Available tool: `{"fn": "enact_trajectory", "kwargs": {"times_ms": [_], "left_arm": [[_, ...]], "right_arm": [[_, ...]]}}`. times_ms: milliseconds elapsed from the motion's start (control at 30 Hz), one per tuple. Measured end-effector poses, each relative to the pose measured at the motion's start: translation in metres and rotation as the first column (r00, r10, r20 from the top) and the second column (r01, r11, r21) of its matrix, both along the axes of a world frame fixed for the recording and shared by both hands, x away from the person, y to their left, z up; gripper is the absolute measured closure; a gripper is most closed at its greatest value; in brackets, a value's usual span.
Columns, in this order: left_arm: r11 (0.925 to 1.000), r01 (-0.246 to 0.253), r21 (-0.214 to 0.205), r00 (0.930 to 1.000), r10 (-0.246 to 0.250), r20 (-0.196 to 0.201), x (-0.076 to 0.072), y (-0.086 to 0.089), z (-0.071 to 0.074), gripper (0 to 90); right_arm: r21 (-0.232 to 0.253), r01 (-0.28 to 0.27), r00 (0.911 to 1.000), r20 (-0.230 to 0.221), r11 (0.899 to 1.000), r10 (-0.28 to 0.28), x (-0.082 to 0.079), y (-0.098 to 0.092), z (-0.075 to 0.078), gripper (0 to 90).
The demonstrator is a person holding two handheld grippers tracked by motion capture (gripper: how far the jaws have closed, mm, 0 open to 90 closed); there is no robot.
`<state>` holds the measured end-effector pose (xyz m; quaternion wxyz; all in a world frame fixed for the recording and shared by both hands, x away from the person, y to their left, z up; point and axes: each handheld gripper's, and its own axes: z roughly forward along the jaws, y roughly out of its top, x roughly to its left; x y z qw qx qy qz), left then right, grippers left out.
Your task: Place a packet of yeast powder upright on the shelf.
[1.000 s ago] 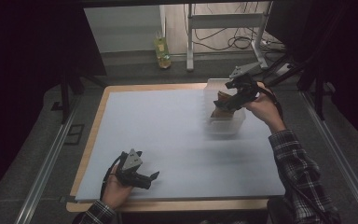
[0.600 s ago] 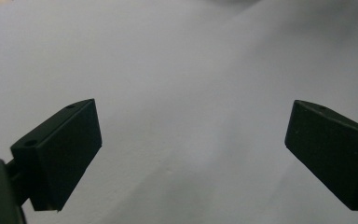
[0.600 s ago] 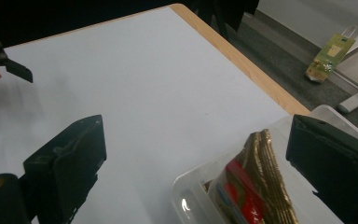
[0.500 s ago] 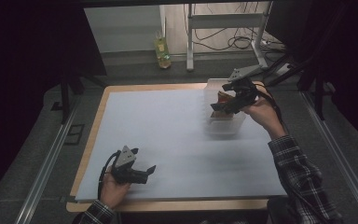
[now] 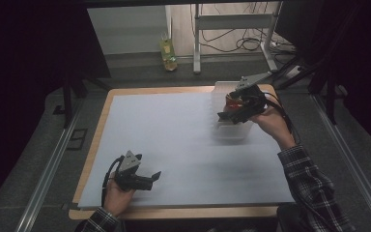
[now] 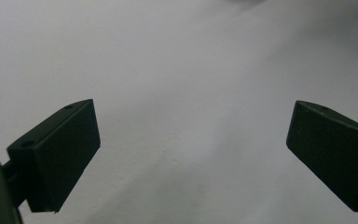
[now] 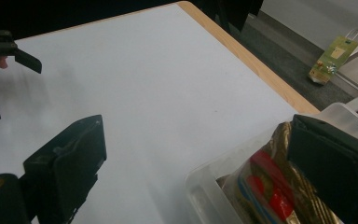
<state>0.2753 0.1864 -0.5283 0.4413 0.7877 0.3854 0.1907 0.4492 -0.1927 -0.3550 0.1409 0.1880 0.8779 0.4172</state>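
A clear plastic container [image 5: 232,129] stands at the far right of the white table sheet [image 5: 174,130]. It holds red and gold packets [image 7: 265,186], with a red one [image 5: 231,100] visible from above. My right gripper [image 5: 229,117] hovers over the container's near-left part, open, with nothing between its jaws. In the right gripper view [image 7: 196,140] one jaw hangs over the sheet and the other over the packets. At the near left my left gripper [image 5: 153,178] is held low over bare sheet, pointing right. The left gripper view [image 6: 191,149] shows it wide open and empty.
The sheet lies on a wooden board [image 5: 174,211] whose edge shows at the front, left and back. On the floor behind the table stand a yellow-green bag [image 5: 168,52], a metal frame [image 5: 232,21] and cables. Metal rails [image 5: 43,179] run along both sides.
The right gripper has dropped slightly toward the container. The left gripper has turned a little and edged left, staying at the near-left corner.
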Motion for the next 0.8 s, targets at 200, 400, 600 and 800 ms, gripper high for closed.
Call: {"fn": "enact_trajectory", "kwargs": {"times_ms": [200, 400, 600, 800], "left_arm": [[1.0000, 0.005, -0.009, 0.9999, -0.005, -0.013, 0.000, 0.000, 0.000, 1.5], [0.9998, 0.012, -0.016, 0.9998, -0.012, -0.015, 0.000, -0.001, 0.000, 1.3], [0.9997, 0.013, -0.021, 0.9998, -0.014, -0.015, -0.001, 0.000, 0.001, 1.2], [0.9996, 0.021, -0.017, 0.9996, -0.022, -0.017, -0.001, -0.001, 0.001, 1.4]], "right_arm": [[-0.005, -0.016, 0.9998, 0.009, 1.000, 0.016, -0.009, 0.001, -0.001, 4.4], [-0.007, -0.020, 0.9997, 0.012, 1.000, 0.020, -0.020, 0.002, -0.003, 2.7], [-0.002, -0.023, 0.9996, 0.019, 1.000, 0.023, -0.033, 0.001, -0.008, 2.2], [-0.008, -0.025, 0.9994, 0.022, 1.000, 0.025, -0.043, 0.001, -0.012, 1.7]]}}
